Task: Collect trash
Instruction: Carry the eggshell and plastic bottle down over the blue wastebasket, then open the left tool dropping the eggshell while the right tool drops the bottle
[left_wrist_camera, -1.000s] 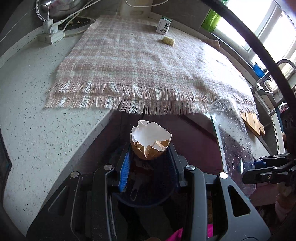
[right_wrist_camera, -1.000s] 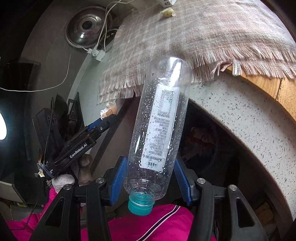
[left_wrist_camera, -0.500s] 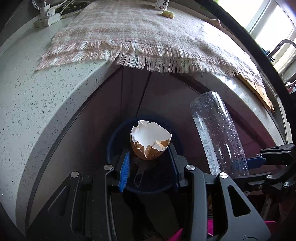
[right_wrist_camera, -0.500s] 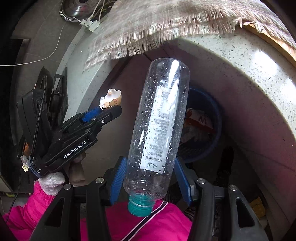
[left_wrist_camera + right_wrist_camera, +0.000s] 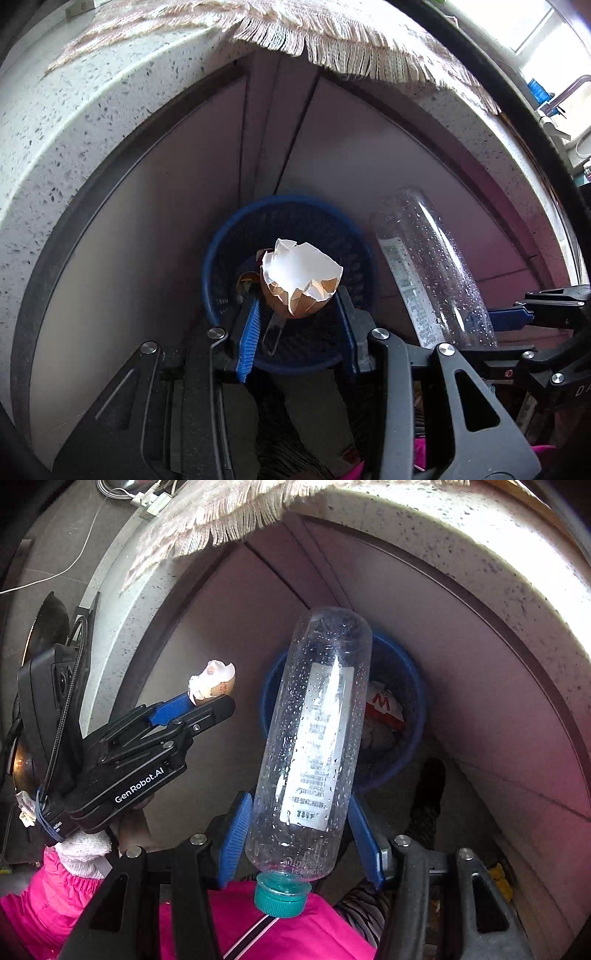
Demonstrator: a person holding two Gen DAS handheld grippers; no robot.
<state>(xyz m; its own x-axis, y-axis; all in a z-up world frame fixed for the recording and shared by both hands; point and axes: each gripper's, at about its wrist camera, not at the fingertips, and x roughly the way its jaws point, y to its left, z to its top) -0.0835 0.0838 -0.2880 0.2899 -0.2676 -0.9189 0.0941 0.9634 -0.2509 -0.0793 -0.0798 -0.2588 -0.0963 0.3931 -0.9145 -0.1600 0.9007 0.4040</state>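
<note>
As both tools hang over the blue bin (image 5: 286,206), the left gripper (image 5: 299,314) pinches a brittle eggshell (image 5: 300,280) lightly by its base; the right gripper (image 5: 301,834) clamps a light, slick bottle (image 5: 314,746) near its neck.

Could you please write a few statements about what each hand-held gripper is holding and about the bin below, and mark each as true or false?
1. The left hand-held gripper holds a broken eggshell. True.
2. The right hand-held gripper holds a metal can. False: it grips a clear plastic bottle.
3. The bottle's green cap points back toward the person. True.
4. The blue bin is empty. False: a red and white wrapper and other rubbish lie inside.
5. The eggshell already lies in the bin. False: it sits between the left gripper's pads above the bin.
</note>
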